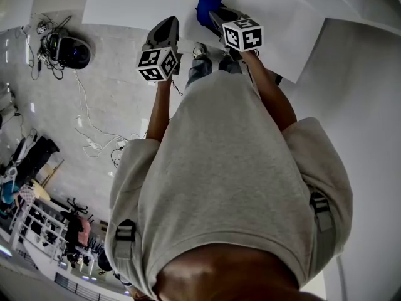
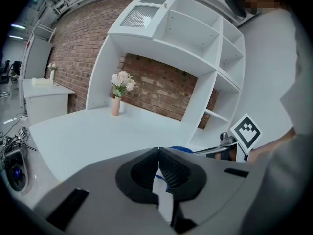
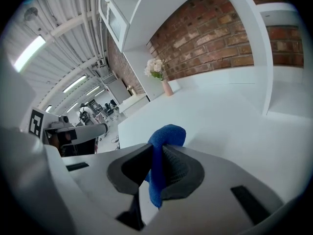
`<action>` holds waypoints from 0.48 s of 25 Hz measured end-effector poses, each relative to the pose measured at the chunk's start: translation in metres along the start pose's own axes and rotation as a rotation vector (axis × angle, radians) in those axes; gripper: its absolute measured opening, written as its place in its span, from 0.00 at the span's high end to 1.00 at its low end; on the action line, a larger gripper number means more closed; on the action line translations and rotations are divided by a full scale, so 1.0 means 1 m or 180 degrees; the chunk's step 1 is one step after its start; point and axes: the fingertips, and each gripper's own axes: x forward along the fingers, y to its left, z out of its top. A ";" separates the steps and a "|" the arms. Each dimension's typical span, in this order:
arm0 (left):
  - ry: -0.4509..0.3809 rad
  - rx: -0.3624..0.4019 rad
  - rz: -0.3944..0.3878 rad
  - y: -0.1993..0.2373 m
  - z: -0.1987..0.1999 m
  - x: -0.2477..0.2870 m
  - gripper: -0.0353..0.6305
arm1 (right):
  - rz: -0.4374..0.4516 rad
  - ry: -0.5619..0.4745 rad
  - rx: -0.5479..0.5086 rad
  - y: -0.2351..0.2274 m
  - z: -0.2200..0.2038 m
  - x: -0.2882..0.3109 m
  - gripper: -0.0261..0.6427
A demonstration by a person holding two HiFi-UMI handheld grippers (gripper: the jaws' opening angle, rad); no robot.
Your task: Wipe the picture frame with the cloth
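Note:
My right gripper (image 3: 157, 148) is shut on a blue cloth (image 3: 165, 137), which bunches up above the jaws and hangs down between them. In the head view the cloth (image 1: 205, 6) shows at the tip of the right gripper (image 1: 215, 15), over the near edge of the white table (image 1: 138, 2). My left gripper (image 2: 158, 152) is shut with nothing in it. It hovers beside the right one, off the table's edge (image 1: 166, 25). A sliver of the blue cloth (image 2: 181, 150) shows past its jaws. No picture frame is visible in any view.
A white desk (image 2: 93, 131) with a white shelf unit (image 2: 195, 43) stands against a brick wall. A pink vase of flowers (image 2: 116, 102) sits at the desk's back. On the floor to the left lie cables and a black device (image 1: 74, 52).

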 end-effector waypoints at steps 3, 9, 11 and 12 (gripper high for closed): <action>0.0002 0.0001 0.0012 0.003 0.000 -0.004 0.92 | -0.0025 0.0071 0.0047 -0.002 -0.012 0.003 0.87; 0.0024 0.0015 -0.0034 -0.002 -0.001 -0.002 0.92 | -0.0155 0.0171 0.0145 -0.021 -0.031 -0.005 0.86; 0.0026 0.0026 -0.0062 -0.005 0.000 0.001 0.92 | -0.0203 0.0190 0.0175 -0.028 -0.037 -0.008 0.87; 0.0026 0.0033 -0.0076 -0.007 0.000 0.002 0.92 | -0.0222 0.0193 0.0190 -0.032 -0.039 -0.011 0.86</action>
